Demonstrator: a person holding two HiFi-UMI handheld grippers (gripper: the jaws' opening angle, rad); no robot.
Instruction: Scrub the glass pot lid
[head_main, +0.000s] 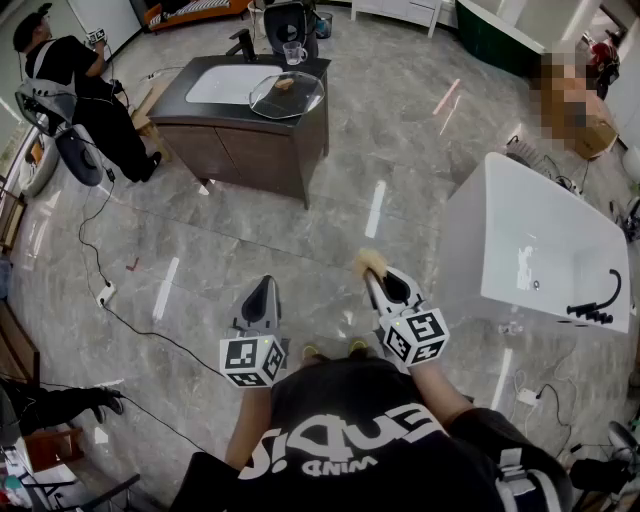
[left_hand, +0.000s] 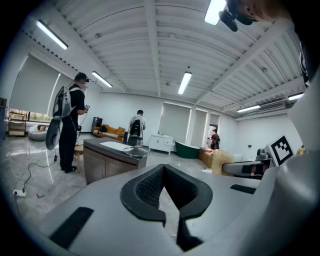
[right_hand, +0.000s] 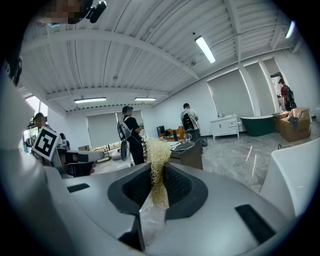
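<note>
Head view: we see the left claw (head_main: 264, 288) low centre over the grey floor (head_main: 380, 140), jaws together, nothing in it. The right claw (head_main: 376, 276) is just beside it on the right and grips a pale straw-like scrubber (head_main: 370, 262) at its tip. The glass pot lid (head_main: 287, 95) lies well apart from both claws, at the top of the frame, on the right end of a dark surface (head_main: 183, 98), next to a white sink (head_main: 225, 83). A white bathtub (head_main: 540, 235) stands at right and a person in black (head_main: 75, 75) at top left.

Left gripper view: the left claw (left_hand: 163, 169) has its black pads closed on each other w/ nothing between them. Beyond it, the lid (left_hand: 135, 149) rests on the near corner of the surface (left_hand: 107, 156).

Right gripper view: the right claw (right_hand: 158, 172) is clamped on the scrubber (right_hand: 159, 149), whose fibres stick up past the pads. The lid (right_hand: 182, 146) shows small in the distance on the surface (right_hand: 194, 156), just right of the fibres.
</note>
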